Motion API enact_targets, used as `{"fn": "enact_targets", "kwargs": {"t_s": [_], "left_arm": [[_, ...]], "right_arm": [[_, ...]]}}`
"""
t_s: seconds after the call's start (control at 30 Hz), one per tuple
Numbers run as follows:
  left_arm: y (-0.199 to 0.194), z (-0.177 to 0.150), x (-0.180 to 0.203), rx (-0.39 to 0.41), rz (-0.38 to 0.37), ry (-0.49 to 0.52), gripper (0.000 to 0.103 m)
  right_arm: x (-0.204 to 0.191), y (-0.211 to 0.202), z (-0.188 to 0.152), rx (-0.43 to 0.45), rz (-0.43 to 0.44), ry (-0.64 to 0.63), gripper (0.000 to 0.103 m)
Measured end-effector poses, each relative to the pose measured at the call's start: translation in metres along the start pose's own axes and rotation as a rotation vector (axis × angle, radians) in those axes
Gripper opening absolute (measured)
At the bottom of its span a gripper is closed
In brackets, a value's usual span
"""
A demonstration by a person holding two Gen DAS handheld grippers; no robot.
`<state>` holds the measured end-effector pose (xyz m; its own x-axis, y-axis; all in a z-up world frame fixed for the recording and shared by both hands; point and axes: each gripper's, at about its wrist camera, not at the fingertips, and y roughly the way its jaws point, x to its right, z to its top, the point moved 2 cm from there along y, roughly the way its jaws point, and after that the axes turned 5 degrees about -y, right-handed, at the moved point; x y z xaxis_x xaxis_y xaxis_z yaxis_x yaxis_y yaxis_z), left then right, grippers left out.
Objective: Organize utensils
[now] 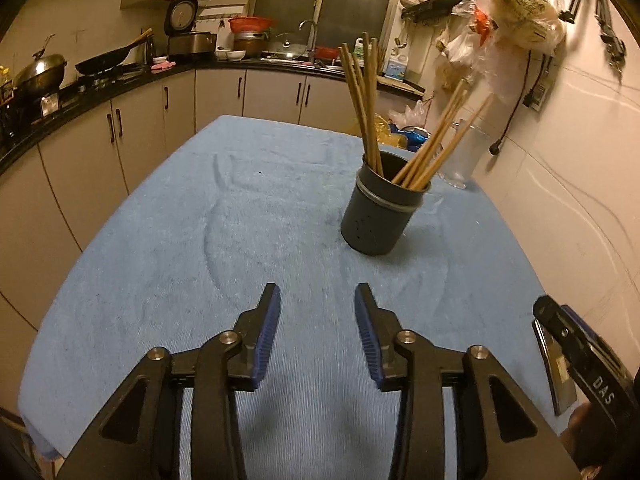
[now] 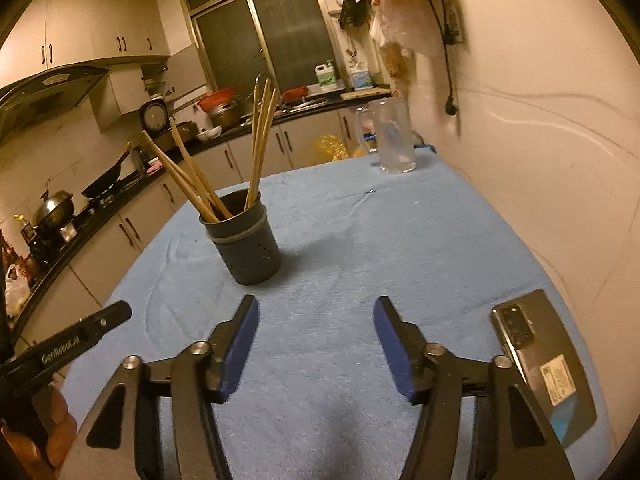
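Looking along both sets of tongs, I see a dark grey utensil holder (image 1: 382, 204) standing upright on a table covered in a blue towel (image 1: 200, 240). I use the holder as the landmark. It is a round cup with a pale band below its rim, and wooden chopsticks (image 1: 362, 108) stand in it in two bunches, one nearly upright, the other leaning away to the side. My left tongs (image 1: 317, 300) hover on the near side of the holder, well apart from it, spread wide with nothing between the blue pads (image 1: 266, 336). My right tongs (image 2: 316, 312) also sit on the near side of the holder, spread wide and holding nothing. Beyond the holder, towards the far right corner of the table by the wall, stands a clear glass mug (image 2: 390, 136). A phone (image 2: 548, 364) lies flat on the towel, on the near right of the holder, just beside the right tongs' outer finger. Kitchen cabinets (image 1: 132, 120) run behind and to the left of the holder.
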<state>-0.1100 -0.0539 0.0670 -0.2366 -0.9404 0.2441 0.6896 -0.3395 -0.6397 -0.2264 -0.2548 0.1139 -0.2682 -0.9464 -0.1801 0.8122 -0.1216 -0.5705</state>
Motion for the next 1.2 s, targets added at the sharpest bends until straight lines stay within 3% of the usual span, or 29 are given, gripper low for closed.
{"fn": "enact_targets", "kwargs": {"t_s": [0.27, 0.37, 0.5, 0.63, 0.83, 1.0, 1.2], "left_arm": [[-0.007, -0.010, -0.010, -0.006, 0.034, 0.004, 0.053], [-0.013, -0.014, -0.019, -0.009, 0.063, 0.002, 0.061], [-0.025, -0.018, -0.027, 0.000, 0.130, 0.011, 0.081], [-0.041, -0.023, -0.033, 0.024, 0.216, 0.039, 0.090], [-0.062, -0.033, -0.036, 0.083, 0.304, 0.043, 0.095], [-0.069, -0.040, -0.028, 0.118, 0.318, 0.083, 0.097], [-0.074, -0.040, -0.030, 0.149, 0.319, 0.065, 0.097]], "right_arm": [[-0.021, -0.006, -0.008, -0.035, -0.068, -0.051, 0.077], [-0.025, -0.007, -0.010, -0.040, -0.102, -0.054, 0.078], [-0.026, -0.015, -0.010, -0.030, -0.153, -0.038, 0.081], [-0.032, -0.027, -0.012, -0.007, -0.179, -0.043, 0.083], [-0.046, -0.035, -0.016, 0.005, -0.176, -0.087, 0.085], [-0.050, -0.035, -0.017, 0.008, -0.176, -0.117, 0.085], [-0.052, -0.032, -0.021, -0.006, -0.172, -0.124, 0.085]]}}
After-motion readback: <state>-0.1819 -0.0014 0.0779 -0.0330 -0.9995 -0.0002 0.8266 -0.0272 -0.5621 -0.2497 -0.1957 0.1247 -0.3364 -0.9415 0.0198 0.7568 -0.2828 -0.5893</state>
